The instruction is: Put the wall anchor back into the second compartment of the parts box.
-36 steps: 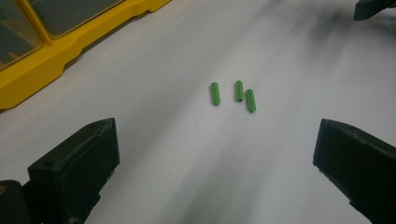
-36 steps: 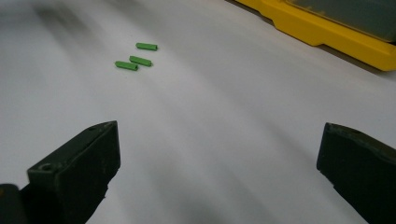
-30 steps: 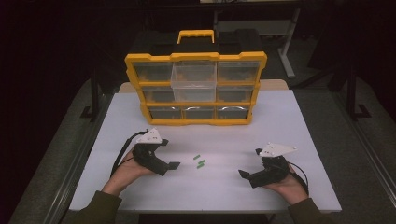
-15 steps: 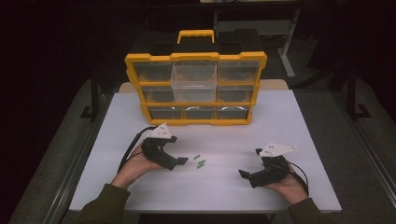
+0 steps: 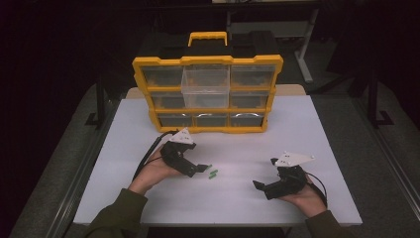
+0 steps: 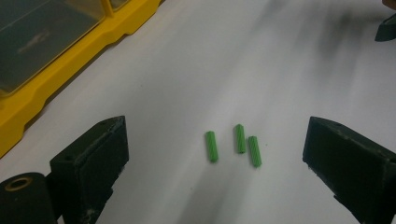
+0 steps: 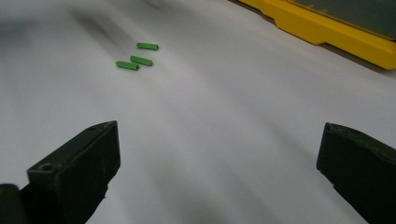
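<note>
Three small green ribbed plastic pegs [image 6: 233, 144] lie side by side on the white counter [image 5: 307, 134], just below the centre of the left gripper view, between the released, wide-spread fingers [image 6: 91, 161] of the left gripper [image 5: 200, 168]. To pick one cleanly, the fingers should be brought down around a single peg, best the separate left one [image 6: 211, 146], and squeezed across its short width, so the two neighbours are not dragged along. The right gripper [image 5: 259, 187], also released and holding nothing, rests at the lower right of the high view, well apart from the pegs. Contents of the yellow drawer organiser [image 5: 207, 94] cannot be made out through its clear fronts. In the high view one peg is partly covered by the left fingers.
</note>
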`<act>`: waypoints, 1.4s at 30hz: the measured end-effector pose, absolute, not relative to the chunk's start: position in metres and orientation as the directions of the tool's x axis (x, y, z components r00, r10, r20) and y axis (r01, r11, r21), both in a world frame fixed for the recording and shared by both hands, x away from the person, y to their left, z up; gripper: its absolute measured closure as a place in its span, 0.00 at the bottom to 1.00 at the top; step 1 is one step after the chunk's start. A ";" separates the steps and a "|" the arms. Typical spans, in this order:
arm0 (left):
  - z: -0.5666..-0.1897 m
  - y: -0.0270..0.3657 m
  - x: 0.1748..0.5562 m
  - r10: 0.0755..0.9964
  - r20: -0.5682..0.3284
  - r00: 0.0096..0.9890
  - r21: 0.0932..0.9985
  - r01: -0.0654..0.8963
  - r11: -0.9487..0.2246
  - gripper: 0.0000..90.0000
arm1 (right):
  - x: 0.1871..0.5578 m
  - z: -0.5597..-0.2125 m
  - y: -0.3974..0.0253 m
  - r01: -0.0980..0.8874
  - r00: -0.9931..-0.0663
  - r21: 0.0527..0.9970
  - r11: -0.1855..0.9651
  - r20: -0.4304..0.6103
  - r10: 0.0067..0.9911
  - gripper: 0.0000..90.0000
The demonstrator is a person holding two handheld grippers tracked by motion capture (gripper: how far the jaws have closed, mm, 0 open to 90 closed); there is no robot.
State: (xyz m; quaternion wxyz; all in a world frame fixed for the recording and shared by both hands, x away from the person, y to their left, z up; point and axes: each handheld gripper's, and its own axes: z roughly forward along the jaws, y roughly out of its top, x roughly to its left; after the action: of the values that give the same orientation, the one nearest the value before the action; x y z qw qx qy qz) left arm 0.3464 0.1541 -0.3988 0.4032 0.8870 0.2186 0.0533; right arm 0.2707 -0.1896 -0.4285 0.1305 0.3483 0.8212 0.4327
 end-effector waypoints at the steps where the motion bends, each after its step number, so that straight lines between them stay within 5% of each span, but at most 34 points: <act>1: -0.399 0.153 0.348 0.427 -0.078 0.901 0.735 0.341 -0.586 0.07 | 0.271 -0.429 -0.190 0.457 -0.725 0.802 0.384 0.086 0.683 0.00; 19: -0.406 0.130 0.364 0.429 -0.078 0.900 0.694 0.359 -0.625 0.17 | 0.271 -0.428 -0.191 0.459 -0.722 0.804 0.377 0.091 0.686 0.00; 42: -0.424 0.118 0.364 0.411 -0.057 0.910 0.577 0.366 -0.730 0.61 | 0.271 -0.428 -0.191 0.462 -0.723 0.801 0.380 0.093 0.685 0.00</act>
State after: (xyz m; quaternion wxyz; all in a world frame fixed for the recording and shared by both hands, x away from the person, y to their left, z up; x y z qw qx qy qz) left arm 0.3637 0.1180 -0.4244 0.3020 0.9293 0.2092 0.0371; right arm 0.2714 -0.1907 -0.4284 0.1282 0.3494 0.8206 0.4336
